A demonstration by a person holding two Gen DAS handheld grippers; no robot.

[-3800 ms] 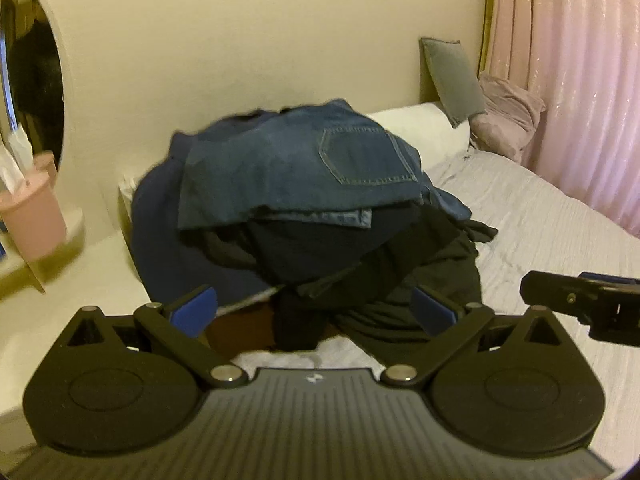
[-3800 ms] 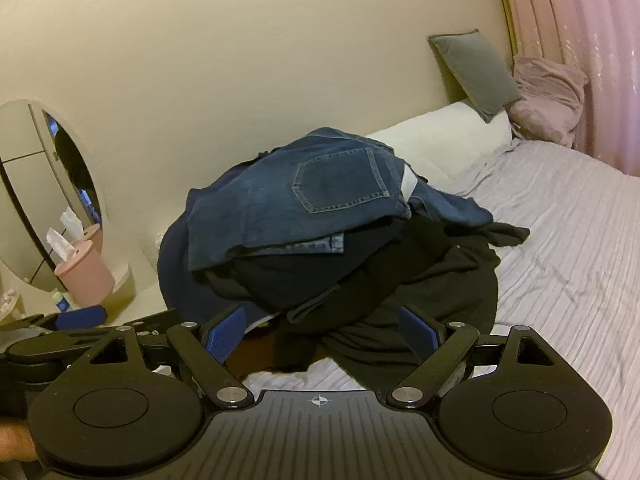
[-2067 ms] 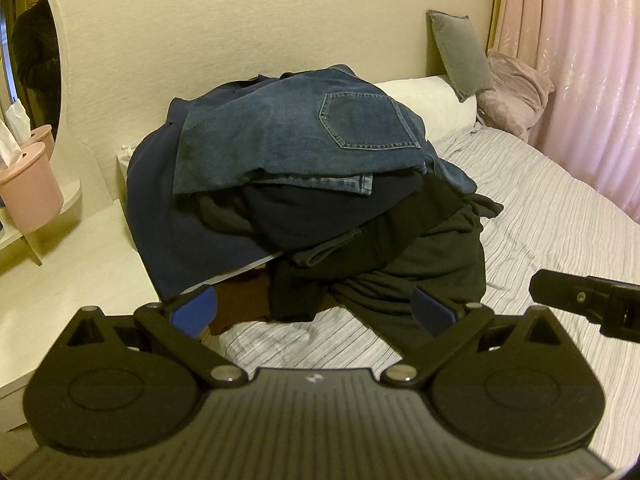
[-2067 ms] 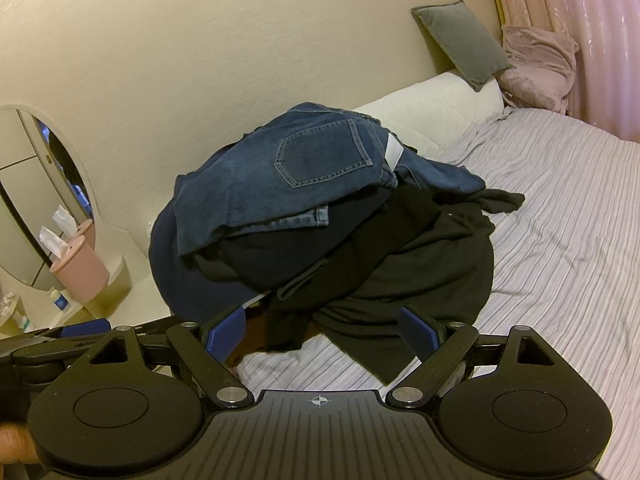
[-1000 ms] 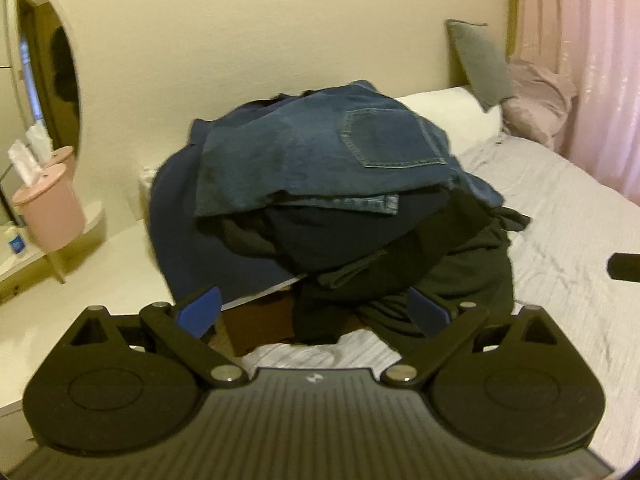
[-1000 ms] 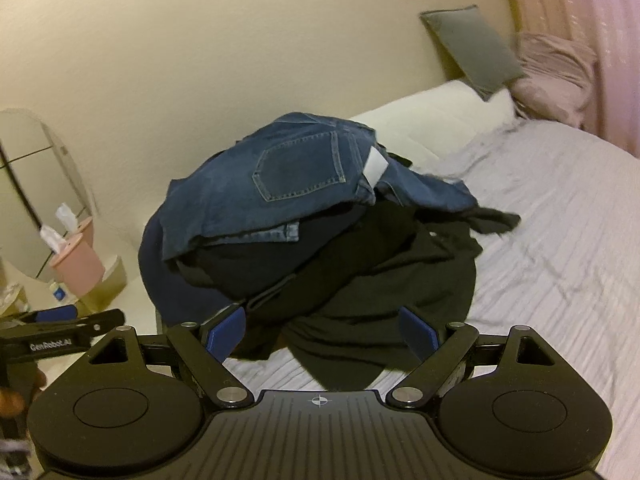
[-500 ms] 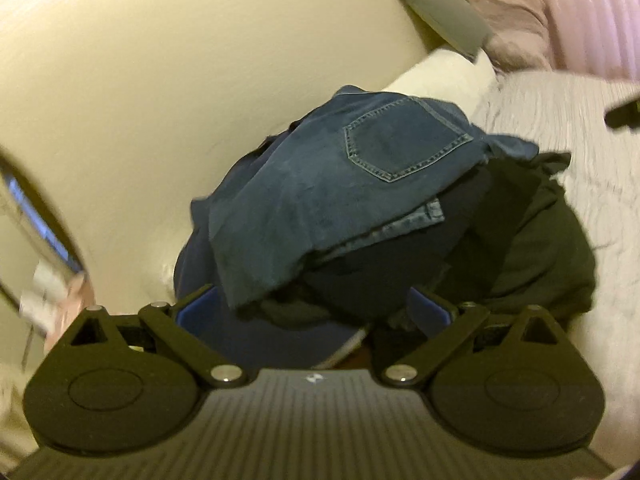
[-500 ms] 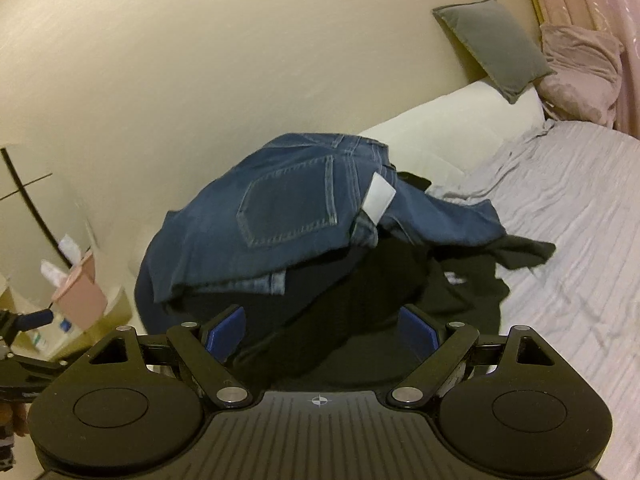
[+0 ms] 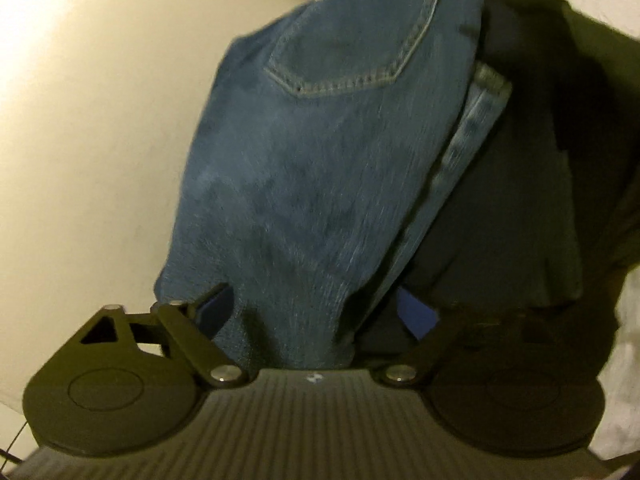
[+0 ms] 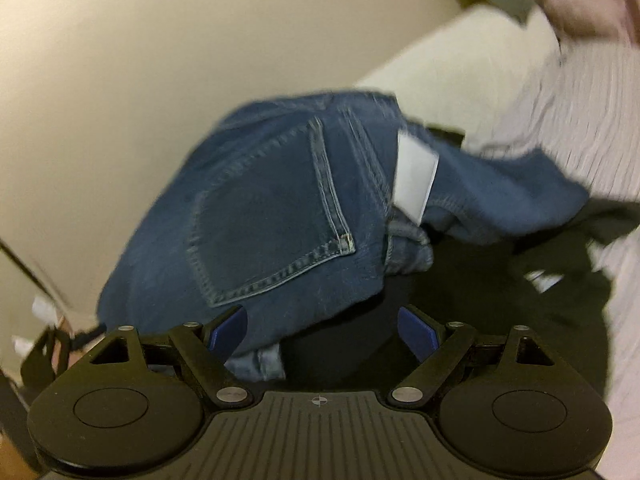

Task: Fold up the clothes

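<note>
**Cream wall, striped bed**

A plain cream wall [image 10: 120,92] fills my view ahead. To my right lies the bed's pale striped sheet [image 10: 580,120], with a long white bolster pillow [image 10: 460,60] against the wall. Warm, dim indoor light.

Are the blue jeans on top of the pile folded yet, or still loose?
Loose: the jeans drape crumpled over the dark clothes, one part trailing toward the bed.

- Warm, dim indoor light with a yellowish cast.
- Motion blur smears the jeans [image 9: 320,168] ahead of both grippers.
- Dark clothes [image 10: 460,300] sink into shadow.
- Fisheye bends edges; corners go black.
</note>
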